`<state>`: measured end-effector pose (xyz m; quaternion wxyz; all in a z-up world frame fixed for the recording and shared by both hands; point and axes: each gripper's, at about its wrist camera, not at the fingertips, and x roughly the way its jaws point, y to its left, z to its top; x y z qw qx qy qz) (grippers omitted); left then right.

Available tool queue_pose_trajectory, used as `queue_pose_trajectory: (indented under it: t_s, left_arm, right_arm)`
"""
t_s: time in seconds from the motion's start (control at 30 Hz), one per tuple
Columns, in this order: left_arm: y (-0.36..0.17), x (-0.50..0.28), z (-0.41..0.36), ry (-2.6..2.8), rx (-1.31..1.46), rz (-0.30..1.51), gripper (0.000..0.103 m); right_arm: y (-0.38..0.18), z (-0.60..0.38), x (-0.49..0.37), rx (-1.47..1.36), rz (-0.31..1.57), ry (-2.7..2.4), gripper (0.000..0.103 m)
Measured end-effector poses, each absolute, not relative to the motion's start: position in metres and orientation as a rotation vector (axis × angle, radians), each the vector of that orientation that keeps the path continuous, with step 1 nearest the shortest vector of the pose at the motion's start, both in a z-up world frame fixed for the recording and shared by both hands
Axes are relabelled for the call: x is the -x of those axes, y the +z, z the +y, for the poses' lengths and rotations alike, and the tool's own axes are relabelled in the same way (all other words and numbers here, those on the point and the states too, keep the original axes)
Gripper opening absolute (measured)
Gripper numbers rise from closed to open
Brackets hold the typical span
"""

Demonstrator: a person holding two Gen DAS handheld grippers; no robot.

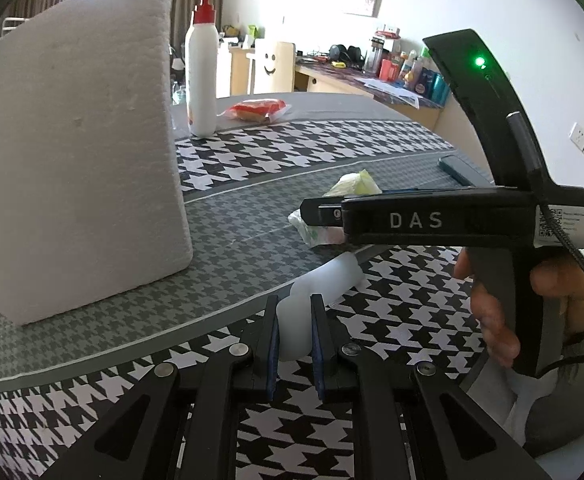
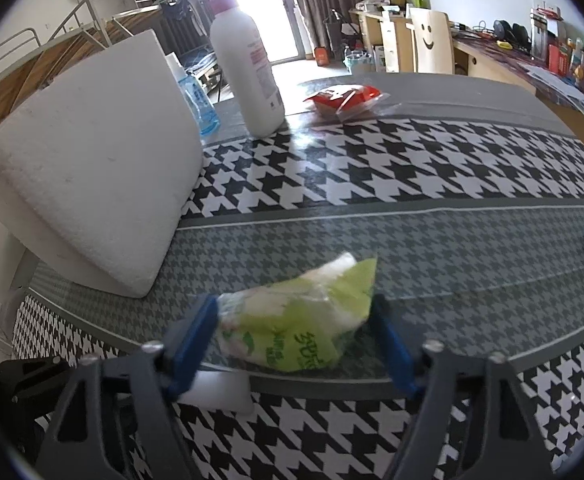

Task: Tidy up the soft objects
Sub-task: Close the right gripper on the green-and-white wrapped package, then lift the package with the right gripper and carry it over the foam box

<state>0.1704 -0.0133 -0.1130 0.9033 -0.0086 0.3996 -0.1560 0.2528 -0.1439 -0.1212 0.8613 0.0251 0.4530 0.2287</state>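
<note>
Blue pads of the left gripper [image 1: 295, 344] are clenched on a pale, translucent soft piece [image 1: 292, 330] that bulges out past the fingertips onto the houndstooth table [image 1: 371, 148]. It squashes readily between the jaws, so it looks light and yielding; a hold near its middle, as here, should keep it from folding over and slipping free. What the piece is cannot be told, as it is blurred.

In the right wrist view, the right gripper [image 2: 293, 338] straddles a green-and-white pouch [image 2: 292, 328] lying on the grey band of the table. Its left pad sits at the pouch's edge, while the right pad looks just clear of it, so the jaws are released and no hold has been made. The pouch is crinkled, puffy film: light, slack and probably slick. It would likely sag if taken by a corner, so pinching across its thick middle looks safest, with enough squeeze to dent it without bursting the wrap.

A big white foam block [image 1: 72, 140] leans at the left, stiff-looking next to the other two but surely light. Beyond it stand a pump bottle [image 1: 201, 60] and a red packet [image 1: 256, 109], well apart from both grippers.
</note>
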Motion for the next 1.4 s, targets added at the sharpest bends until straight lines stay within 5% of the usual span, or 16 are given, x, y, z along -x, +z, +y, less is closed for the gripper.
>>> queue_pose_trajectory:
  t_s: [0.33,1.4]
  left_arm:
    - [-0.107,-0.156,-0.006,-0.324,0.034,0.805,0.015]
    - [-0.039,-0.114,0.016,-0.250,0.000,0.603,0.015]
  right_arm:
    - [-0.118,-0.137,-0.244,-0.045,0.939,0.513,0.053]
    - [-0.038,-0.154,-0.178,-0.035,0.718,0.494,0.052]
